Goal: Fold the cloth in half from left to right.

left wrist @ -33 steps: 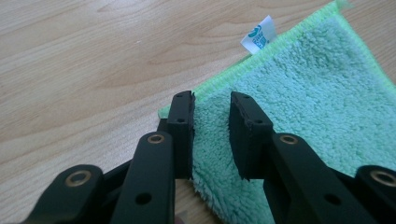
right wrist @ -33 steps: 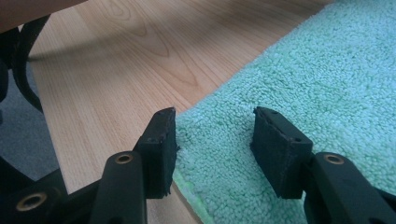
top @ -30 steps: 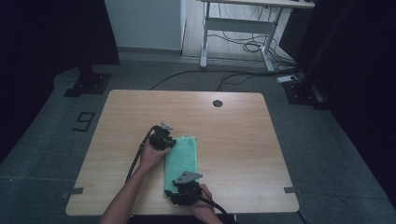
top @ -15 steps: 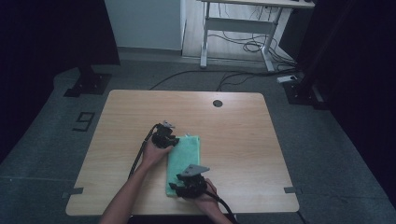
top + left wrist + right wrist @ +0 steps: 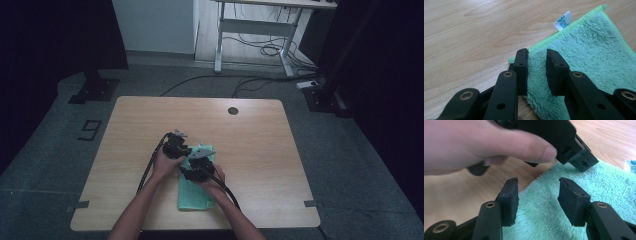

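A folded green terry towel (image 5: 195,197) lies on the wooden table (image 5: 250,130), near its front edge. In the left gripper view its far corner (image 5: 584,47) carries a white label (image 5: 563,20). My left gripper (image 5: 180,149) hovers at the towel's far left corner, jaws a little apart (image 5: 537,53) with pile showing between them. My right gripper (image 5: 199,165) sits just beside it over the towel's far end. It stands open (image 5: 538,182) above the towel's left edge (image 5: 536,202). The left hand (image 5: 474,147) and its gripper body (image 5: 574,142) are close ahead of it.
A round cable hole (image 5: 233,110) sits at the table's far edge. Tape marks lie at the front corners (image 5: 79,205) (image 5: 310,203). On the floor are a "9" marking (image 5: 90,129), stand bases, cables and a desk frame (image 5: 255,30).
My right gripper has moved from the towel's near end forward along it, up beside the left gripper. The left gripper has stayed at the far corner.
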`<state>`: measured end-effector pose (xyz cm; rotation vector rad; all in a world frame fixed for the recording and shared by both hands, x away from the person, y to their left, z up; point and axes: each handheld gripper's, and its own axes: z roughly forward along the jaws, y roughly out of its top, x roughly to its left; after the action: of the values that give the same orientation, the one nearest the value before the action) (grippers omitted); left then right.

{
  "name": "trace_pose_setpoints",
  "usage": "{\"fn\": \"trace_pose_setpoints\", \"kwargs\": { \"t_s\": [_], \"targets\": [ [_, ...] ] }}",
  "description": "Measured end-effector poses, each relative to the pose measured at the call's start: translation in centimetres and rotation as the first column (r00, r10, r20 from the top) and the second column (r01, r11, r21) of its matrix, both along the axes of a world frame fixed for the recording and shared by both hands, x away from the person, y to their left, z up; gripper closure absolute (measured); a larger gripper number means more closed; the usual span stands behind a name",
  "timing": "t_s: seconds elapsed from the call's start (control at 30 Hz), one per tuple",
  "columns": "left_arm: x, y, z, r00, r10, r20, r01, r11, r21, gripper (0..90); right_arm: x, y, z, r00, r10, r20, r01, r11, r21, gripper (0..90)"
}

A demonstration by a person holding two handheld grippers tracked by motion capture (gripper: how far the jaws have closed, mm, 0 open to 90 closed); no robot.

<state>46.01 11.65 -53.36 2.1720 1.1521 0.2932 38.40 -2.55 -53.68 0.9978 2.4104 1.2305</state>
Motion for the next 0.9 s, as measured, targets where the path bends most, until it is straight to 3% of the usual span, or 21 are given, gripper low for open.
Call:
{"fn": "trace_pose_setpoints", "kwargs": {
  "t_s": [0.13,0.3,0.6,0.9],
  "targets": [
    [0.0,0.0,0.0,1.0,0.001,-0.001,-0.001,1.0,0.001,71.7,0.6,0.5,-0.8,0.9998,-0.005,-0.02,0.004,1.0,-0.017,49.0],
    [0.0,0.0,0.0,1.0,0.005,0.001,-0.005,1.0,0.001,71.7,-0.1,0.8,-0.9,0.9996,0.017,-0.023,-0.018,0.999,-0.047,47.1],
    [0.0,0.0,0.0,0.9999,0.014,-0.004,-0.014,0.9999,-0.009,71.7,-4.7,0.7,-1.0,0.9944,0.106,0.008,-0.105,0.99,-0.093,42.9],
    [-0.1,0.0,0.0,0.9998,0.019,-0.002,-0.019,0.9998,-0.01,71.7,-8.8,0.4,-1.4,0.987,0.153,0.047,-0.148,0.984,-0.095,41.3]
  ]
}}
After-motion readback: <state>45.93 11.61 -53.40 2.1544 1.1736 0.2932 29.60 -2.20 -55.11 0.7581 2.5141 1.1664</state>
